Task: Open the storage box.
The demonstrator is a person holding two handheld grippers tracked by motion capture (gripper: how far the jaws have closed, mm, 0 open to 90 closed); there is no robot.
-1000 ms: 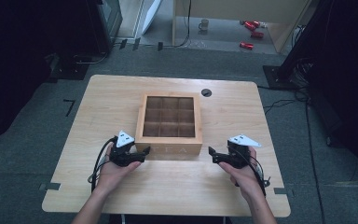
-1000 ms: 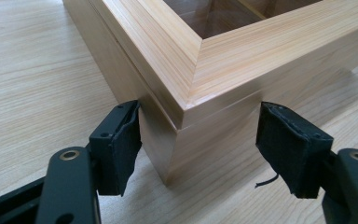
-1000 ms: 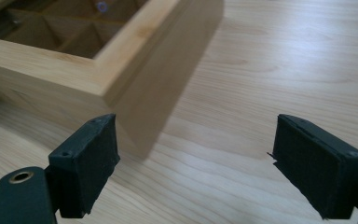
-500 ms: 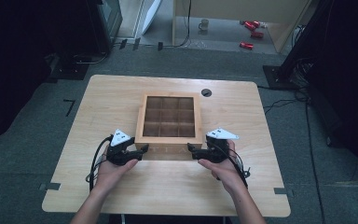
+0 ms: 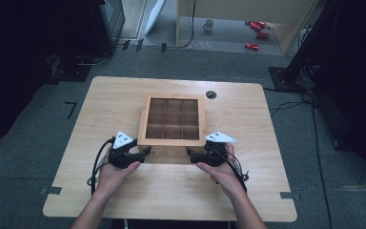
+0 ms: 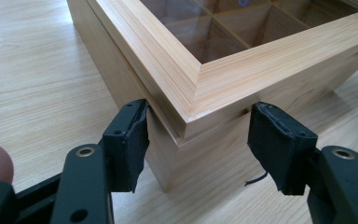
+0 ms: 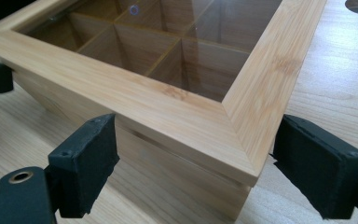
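Two tools: both at the near corners of one wooden box [image 5: 173,120], one per hand
Box: sits mid-table [image 5: 124,95], lid with a glass pane closed, wooden dividers showing through
Left tool [image 6: 205,140]: jaws wide apart around the near left corner; the left pad [image 6: 133,140] is right up against the wood, the other stands off it
Right tool [image 7: 205,168]: jaws spread wide around the near right corner, nothing clamped, pads just beside the wood
Floor: grey, red cans [image 5: 256,34] far off beyond the table
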